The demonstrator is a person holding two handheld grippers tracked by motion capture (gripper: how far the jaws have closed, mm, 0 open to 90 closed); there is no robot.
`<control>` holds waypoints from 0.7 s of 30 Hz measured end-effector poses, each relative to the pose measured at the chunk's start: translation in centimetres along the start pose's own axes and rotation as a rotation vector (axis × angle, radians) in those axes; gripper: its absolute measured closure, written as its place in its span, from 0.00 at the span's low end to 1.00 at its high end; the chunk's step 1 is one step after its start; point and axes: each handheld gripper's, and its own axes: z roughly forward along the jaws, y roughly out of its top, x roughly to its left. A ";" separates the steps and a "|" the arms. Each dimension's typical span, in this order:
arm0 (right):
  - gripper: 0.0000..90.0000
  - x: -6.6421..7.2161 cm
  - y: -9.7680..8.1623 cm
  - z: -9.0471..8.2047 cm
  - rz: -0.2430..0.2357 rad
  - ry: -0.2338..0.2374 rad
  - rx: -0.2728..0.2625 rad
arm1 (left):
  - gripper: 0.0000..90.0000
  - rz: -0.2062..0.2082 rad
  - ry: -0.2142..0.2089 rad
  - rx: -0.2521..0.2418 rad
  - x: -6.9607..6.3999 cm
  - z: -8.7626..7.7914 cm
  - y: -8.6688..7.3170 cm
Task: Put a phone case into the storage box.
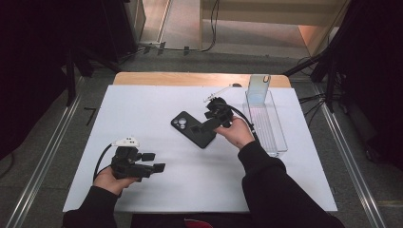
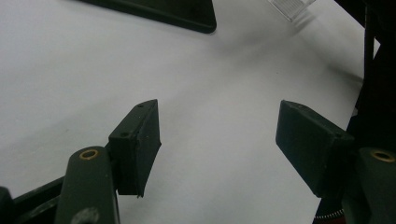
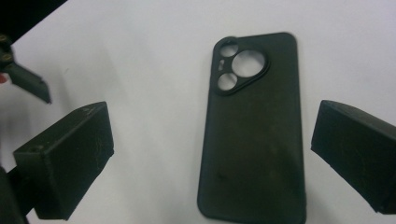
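A black phone case (image 1: 190, 127) lies back up on the white table (image 1: 142, 109), its camera cut-outs toward the far left. In the right gripper view the case (image 3: 254, 135) sits between and beyond the wide-apart jaws, touching neither pad. My right gripper (image 1: 202, 126) (image 3: 212, 140) hovers open over the case's right edge. My left gripper (image 1: 154, 161) (image 2: 217, 128) rests near the table's front left, open, with bare table between its pads. One corner of the case (image 2: 187, 16) shows at the top of the left gripper view.
A clear plastic tray (image 1: 275, 142) lies along the table's right side, with a pale iridescent phone case (image 1: 258, 89) standing upright at its far end. The tray's corner (image 2: 292, 5) appears in the left gripper view. Dark stands and cables surround the table.
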 end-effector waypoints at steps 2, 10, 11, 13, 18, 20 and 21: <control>0.00 0.0 0.3 0.4 -0.008 -0.023 -0.005 | 0.34 0.001 -0.001 0.000 0.0 0.0 0.0; 0.00 -0.4 1.0 2.3 -0.021 -0.072 0.019 | 0.34 0.009 0.002 0.003 0.0 0.0 0.0; 0.00 -0.5 1.1 2.6 -0.022 -0.068 0.014 | 0.34 0.008 0.002 0.002 0.0 0.0 0.0; 0.00 -0.6 1.0 3.0 -0.024 -0.077 0.023 | 0.34 0.008 0.002 0.002 0.0 0.0 0.0; 0.00 -0.7 0.8 4.0 -0.022 -0.112 0.020 | 0.34 0.010 0.003 0.006 0.0 0.0 0.0; 0.00 -0.7 0.7 4.2 -0.025 -0.120 0.014 | 0.34 0.011 0.003 0.003 -0.1 0.0 0.0; 0.00 -0.7 0.7 4.4 -0.021 -0.119 0.013 | 0.34 0.012 0.003 0.003 -0.1 0.0 0.0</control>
